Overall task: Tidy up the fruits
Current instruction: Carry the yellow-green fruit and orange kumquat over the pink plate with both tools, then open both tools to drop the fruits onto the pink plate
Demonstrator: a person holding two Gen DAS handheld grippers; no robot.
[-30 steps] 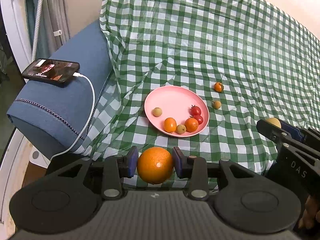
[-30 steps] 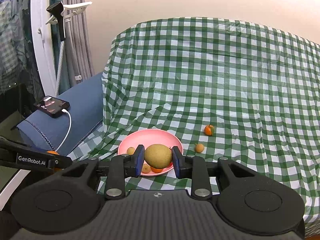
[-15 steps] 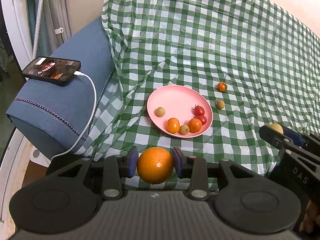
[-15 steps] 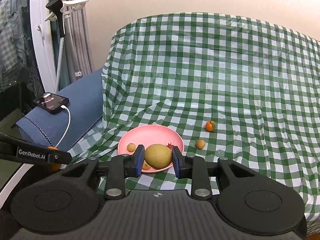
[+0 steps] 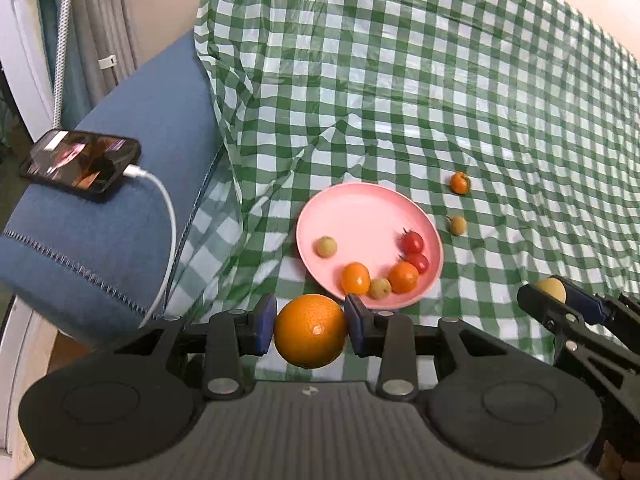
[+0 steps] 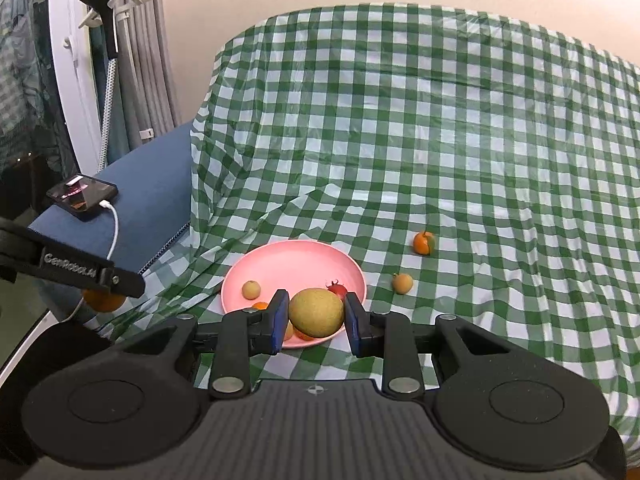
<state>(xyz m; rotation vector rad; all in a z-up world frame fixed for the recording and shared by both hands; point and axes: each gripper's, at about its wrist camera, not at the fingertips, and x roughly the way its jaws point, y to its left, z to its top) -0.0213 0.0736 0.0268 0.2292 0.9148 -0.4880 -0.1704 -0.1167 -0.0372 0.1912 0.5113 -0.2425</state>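
My left gripper (image 5: 310, 326) is shut on a large orange (image 5: 310, 330), held just before the near rim of the pink plate (image 5: 360, 208). The plate holds several small fruits: two red cherry tomatoes (image 5: 412, 242), two small oranges (image 5: 355, 278) and two yellowish round fruits (image 5: 327, 246). My right gripper (image 6: 316, 316) is shut on a brown-green kiwi-like fruit (image 6: 316, 312), above the plate's (image 6: 296, 260) near edge. On the cloth right of the plate lie a small orange (image 6: 424, 242) and a tan fruit (image 6: 402, 283).
A green checked cloth (image 5: 400, 80) covers the sofa seat and back. A blue armrest (image 5: 120, 184) at the left carries a phone (image 5: 80, 164) on a white charging cable (image 5: 168, 220). Curtains and a white stand (image 6: 108, 40) rise at the far left.
Both grippers have moved forward toward the plate, which now looks larger and nearer. Each still grips the same fruit.
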